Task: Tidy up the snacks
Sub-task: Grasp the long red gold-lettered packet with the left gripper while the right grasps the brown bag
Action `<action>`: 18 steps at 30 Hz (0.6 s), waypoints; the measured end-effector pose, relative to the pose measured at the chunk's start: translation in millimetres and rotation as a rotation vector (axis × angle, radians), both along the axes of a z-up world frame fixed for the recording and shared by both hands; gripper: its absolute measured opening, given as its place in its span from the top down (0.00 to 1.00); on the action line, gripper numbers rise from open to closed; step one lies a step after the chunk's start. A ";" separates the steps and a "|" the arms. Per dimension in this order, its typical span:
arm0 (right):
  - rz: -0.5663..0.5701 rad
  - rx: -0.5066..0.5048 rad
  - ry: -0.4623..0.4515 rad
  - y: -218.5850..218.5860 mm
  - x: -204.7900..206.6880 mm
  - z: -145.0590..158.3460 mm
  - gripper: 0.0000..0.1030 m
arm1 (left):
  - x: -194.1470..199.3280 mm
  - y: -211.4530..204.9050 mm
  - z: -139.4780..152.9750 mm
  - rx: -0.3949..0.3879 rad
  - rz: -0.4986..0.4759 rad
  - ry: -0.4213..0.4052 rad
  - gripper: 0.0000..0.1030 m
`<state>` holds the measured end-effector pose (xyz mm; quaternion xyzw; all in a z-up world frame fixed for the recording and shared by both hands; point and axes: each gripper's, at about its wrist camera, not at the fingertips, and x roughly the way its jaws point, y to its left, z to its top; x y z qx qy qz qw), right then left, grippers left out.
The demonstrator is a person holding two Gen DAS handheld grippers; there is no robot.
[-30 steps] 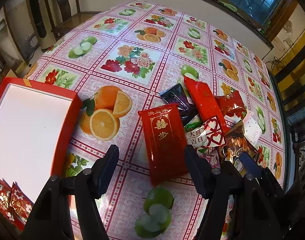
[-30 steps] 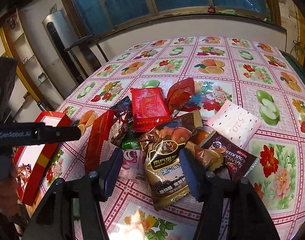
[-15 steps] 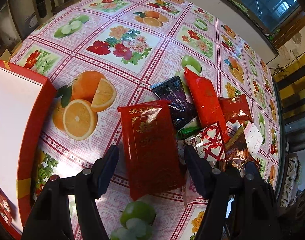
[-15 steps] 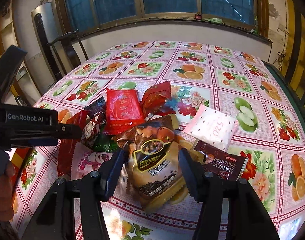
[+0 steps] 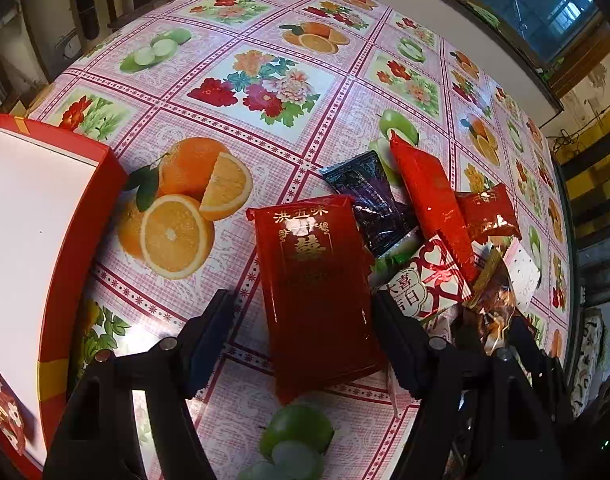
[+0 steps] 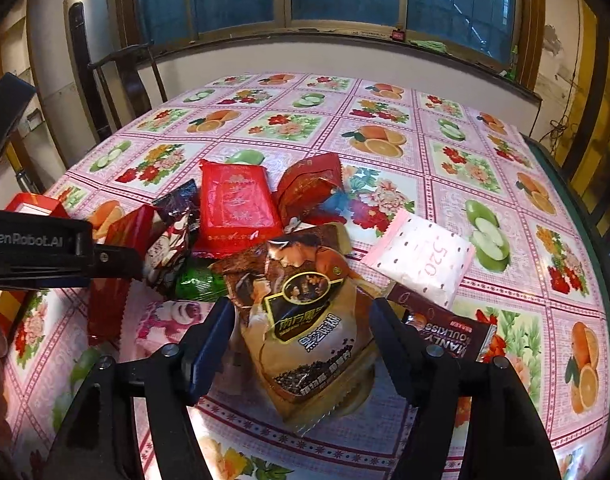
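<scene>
A pile of snack packets lies on the fruit-print tablecloth. My left gripper [image 5: 305, 304] is open, its fingers on either side of a large red packet with gold characters [image 5: 317, 280], just above it. My right gripper [image 6: 301, 316] is open around a brown sesame-snack bag [image 6: 305, 320]. The red box [image 5: 41, 216] with a white inside lies at the left and holds small red packets [image 5: 1, 412] in its near corner. The left gripper's body [image 6: 37, 252] shows at the left in the right wrist view.
Other packets in the pile: a dark purple one [image 5: 369, 200], a long red one [image 5: 429, 200], a hearts packet [image 5: 425, 280], a white dotted "520" packet [image 6: 421, 256], a dark chocolate packet [image 6: 449, 332], a pink one [image 6: 173, 320]. A chair [image 6: 121, 80] stands beyond the table's far left.
My left gripper has moved forward and down over the large red packet, which now fills the gap between its fingers. My right gripper has closed in on the brown bag.
</scene>
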<state>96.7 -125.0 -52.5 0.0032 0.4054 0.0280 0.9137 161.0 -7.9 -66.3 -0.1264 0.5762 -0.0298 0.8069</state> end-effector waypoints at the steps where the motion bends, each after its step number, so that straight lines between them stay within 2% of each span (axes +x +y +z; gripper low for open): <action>1: -0.004 0.011 0.002 -1.8 0.1 -0.8 0.28 | 0.1 -0.4 -0.3 0.010 -0.010 0.003 0.31; 4: -0.007 0.030 0.005 -5.3 -0.8 -0.1 0.30 | 0.2 -1.8 -0.8 0.035 -0.041 0.004 0.31; 8: 0.004 0.070 0.004 -10.7 -4.2 5.3 0.52 | -2.6 -5.5 -1.8 0.085 -0.114 -0.004 0.31; 10: 0.012 0.106 0.016 -14.5 -4.9 6.4 0.56 | -5.1 -8.1 -2.8 0.119 -0.158 -0.008 0.31; 15: 0.017 0.318 0.052 -39.8 -9.1 12.3 0.70 | -14.6 -14.2 -5.5 0.180 -0.260 -0.045 0.31; 18: 0.003 0.418 0.064 -49.2 -9.4 12.4 0.72 | -19.9 -20.2 -7.2 0.226 -0.312 -0.058 0.31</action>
